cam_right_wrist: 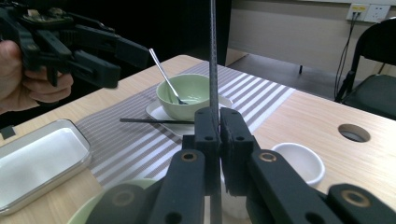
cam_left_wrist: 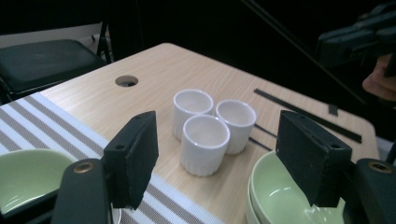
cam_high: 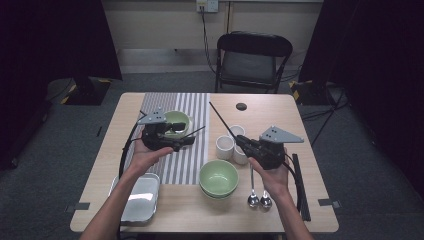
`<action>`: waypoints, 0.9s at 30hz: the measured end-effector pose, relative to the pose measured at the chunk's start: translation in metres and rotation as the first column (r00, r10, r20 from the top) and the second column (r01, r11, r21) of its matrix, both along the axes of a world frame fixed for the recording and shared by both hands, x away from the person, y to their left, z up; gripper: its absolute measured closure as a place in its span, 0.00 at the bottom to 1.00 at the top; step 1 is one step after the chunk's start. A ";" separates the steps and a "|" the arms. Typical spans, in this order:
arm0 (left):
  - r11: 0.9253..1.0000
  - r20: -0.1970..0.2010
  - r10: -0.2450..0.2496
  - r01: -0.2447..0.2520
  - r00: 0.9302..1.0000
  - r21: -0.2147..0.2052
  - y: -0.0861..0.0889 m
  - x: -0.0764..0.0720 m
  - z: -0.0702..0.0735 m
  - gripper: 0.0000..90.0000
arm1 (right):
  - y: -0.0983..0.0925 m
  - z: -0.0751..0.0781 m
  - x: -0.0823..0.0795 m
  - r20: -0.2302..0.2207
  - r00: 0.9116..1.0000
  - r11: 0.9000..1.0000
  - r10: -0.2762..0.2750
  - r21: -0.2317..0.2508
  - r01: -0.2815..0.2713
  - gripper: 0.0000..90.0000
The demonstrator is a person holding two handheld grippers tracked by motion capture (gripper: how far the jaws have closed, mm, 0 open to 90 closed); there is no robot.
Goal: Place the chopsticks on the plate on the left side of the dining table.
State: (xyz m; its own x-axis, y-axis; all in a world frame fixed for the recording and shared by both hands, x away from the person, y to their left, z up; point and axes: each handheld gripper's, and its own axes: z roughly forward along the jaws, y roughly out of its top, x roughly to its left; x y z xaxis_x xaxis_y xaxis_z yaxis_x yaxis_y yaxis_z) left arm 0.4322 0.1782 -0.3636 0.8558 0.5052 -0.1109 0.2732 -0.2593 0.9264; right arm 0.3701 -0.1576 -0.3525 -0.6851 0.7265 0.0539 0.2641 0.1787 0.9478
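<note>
The right hand-held gripper (cam_high: 246,142), right of centre in the high view, has its jaws clamped on a thin black chopstick (cam_high: 221,120) that runs from the jaws up and left across the pale wooden table (cam_high: 265,107). In the right gripper view the same stick rises straight up the middle of the frame from between the closed pads. The left hand-held gripper (cam_high: 189,140) hovers left of centre with its jaws standing wide and nothing between them; its own view looks between the pads at three small white ribbed cups (cam_left_wrist: 205,143) standing close together.

A second black chopstick (cam_right_wrist: 156,121) lies on the grey-and-white striped placemat (cam_high: 192,107), just in front of the pale green bowl (cam_right_wrist: 183,96) on its white plate, which has a metal spoon (cam_right_wrist: 164,74) leaning in it. The step in hand looks like laying the held stick beside that one.

To do it well, I would swing the long tip clear of the cups and of the spoon handle, which would tip easily if caught. Turn the stick level and parallel to the one on the mat before it comes down, lower until it touches the cloth along its length, then open the jaws slowly so it does not roll. The stacked green bowls (cam_high: 218,178) and the two spoons (cam_high: 259,199) at lower centre sit below the wrist, so keep the hand high while crossing.
</note>
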 end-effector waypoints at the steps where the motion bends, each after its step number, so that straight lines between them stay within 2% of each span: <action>1: 1.000 -0.001 -0.006 0.006 1.000 -0.012 0.000 -0.001 0.000 0.33 | 0.002 0.000 -0.001 -0.001 1.000 1.000 0.006 0.005 -0.006 0.96; 3: 1.000 0.001 0.003 -0.003 1.000 -0.008 0.001 -0.003 0.001 0.33 | 0.005 0.000 -0.003 0.001 1.000 1.000 0.015 0.004 -0.015 0.96; 6: 0.999 0.007 -0.012 0.012 1.000 -0.033 0.000 -0.006 0.005 0.33 | 0.009 0.000 -0.006 -0.007 1.000 0.999 0.029 0.025 -0.029 0.96; 10: 0.999 0.019 -0.034 0.035 0.999 -0.031 -0.004 -0.010 0.008 0.33 | 0.019 -0.001 -0.009 -0.004 0.999 0.999 0.051 0.018 -0.051 0.96; 15: 0.998 0.012 -0.049 0.050 0.999 -0.028 -0.010 -0.012 0.008 0.33 | 0.031 -0.002 -0.011 -0.006 0.996 0.996 0.085 0.020 -0.085 0.96; 16: 0.998 0.009 -0.056 0.057 0.998 -0.041 -0.011 -0.013 0.008 0.33 | 0.034 -0.002 -0.011 -0.005 0.995 0.995 0.095 0.022 -0.095 0.96; 18: 0.997 0.016 -0.066 0.066 0.998 -0.041 -0.013 -0.014 0.008 0.33 | 0.038 -0.002 -0.012 -0.005 0.995 0.994 0.104 0.013 -0.104 0.96; 22: 0.997 0.013 -0.066 0.066 0.998 -0.039 -0.015 -0.014 0.008 0.33 | 0.043 -0.005 -0.013 -0.008 0.993 0.993 0.118 0.004 -0.118 0.96; 27: 0.996 0.011 -0.066 0.066 0.998 -0.055 -0.015 -0.015 0.009 0.33 | 0.047 -0.007 -0.014 -0.014 0.991 0.991 0.136 0.007 -0.136 0.96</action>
State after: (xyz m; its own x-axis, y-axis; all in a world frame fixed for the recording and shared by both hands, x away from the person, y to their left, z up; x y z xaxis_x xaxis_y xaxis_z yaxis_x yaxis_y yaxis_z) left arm 0.4169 0.1633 -0.3551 0.8883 0.4409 -0.1290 0.2484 -0.2248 0.9422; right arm 0.3564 -0.1102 -0.3600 -0.7767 0.6260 0.0689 0.2517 0.2083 0.9451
